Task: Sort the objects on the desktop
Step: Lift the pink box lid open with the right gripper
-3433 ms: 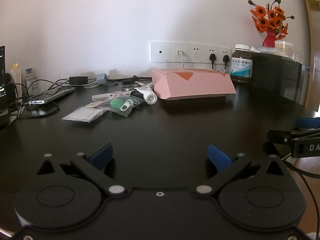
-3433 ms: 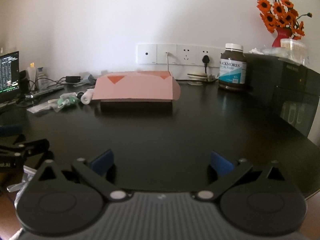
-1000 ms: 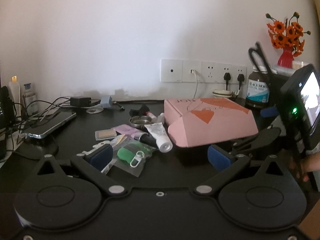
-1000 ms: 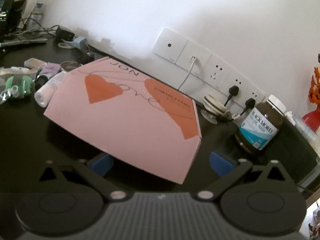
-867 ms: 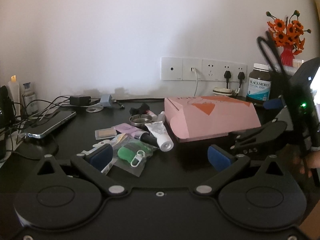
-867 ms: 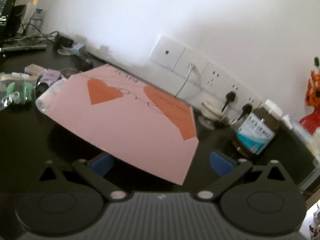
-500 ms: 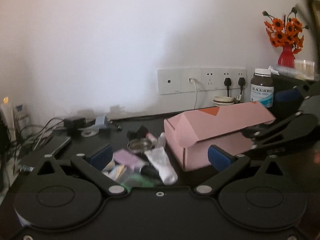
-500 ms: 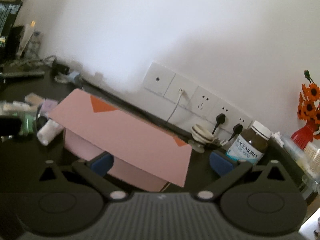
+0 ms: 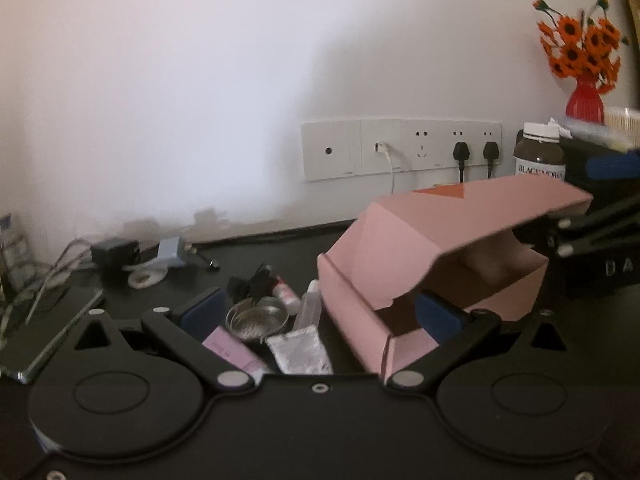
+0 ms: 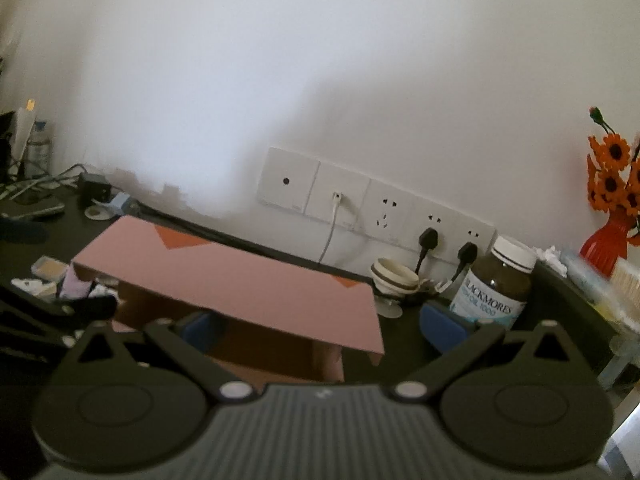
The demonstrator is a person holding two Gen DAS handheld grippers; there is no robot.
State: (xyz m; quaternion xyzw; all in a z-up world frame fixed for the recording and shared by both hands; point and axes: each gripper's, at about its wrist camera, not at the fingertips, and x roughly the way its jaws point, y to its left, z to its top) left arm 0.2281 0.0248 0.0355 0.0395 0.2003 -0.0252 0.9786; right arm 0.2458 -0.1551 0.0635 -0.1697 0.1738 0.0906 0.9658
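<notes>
The brown jar (image 10: 498,286) label reads "BLACKMORES OIL 1000".

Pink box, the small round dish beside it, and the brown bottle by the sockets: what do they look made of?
Pink box: thin cardboard, matte; folded creases, tuck flaps and a brownish raw inside show. Small round dish: probably metal, with a shiny silvery rim and highlights. Brown bottle: dark amber, glossy, glass or plastic, which I cannot tell; white cap, printed paper-like label.
</notes>
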